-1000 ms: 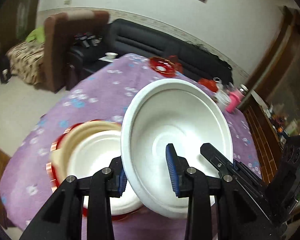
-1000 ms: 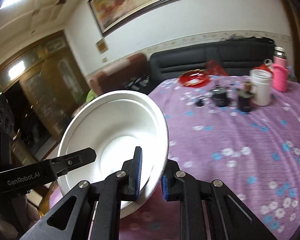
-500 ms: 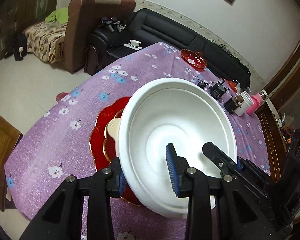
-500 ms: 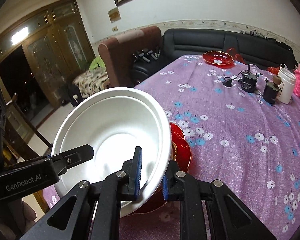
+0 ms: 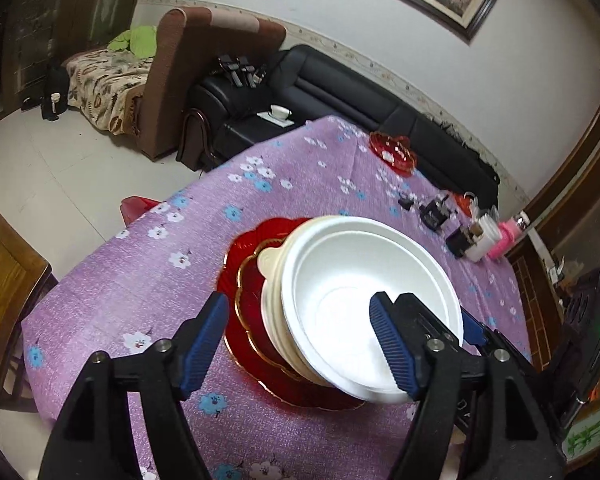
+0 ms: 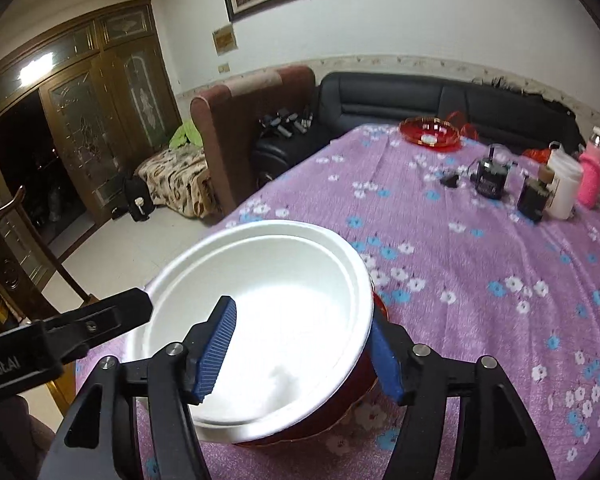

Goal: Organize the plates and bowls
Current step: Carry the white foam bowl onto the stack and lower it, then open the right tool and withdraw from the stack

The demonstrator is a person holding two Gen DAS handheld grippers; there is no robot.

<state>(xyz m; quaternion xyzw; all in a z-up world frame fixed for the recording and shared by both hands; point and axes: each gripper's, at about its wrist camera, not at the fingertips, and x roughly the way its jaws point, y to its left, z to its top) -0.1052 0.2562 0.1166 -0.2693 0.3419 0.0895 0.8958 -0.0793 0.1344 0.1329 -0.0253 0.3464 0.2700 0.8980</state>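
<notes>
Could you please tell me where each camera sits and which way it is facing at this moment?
Left wrist: on the left gripper, looking forward and down at the white bowl stacked on the red plate; its own open jaws show.
Right wrist: on the right gripper, facing the same bowl and the sofa; its open jaws and the other gripper show.
Shared: bowl, plate, purple tablecloth, sofa.

Left hand-held gripper (image 5: 300, 344) spread wide, white bowl (image 5: 370, 304) nested in stack on red plate (image 5: 256, 336), purple floral tablecloth (image 5: 148, 272)
</notes>
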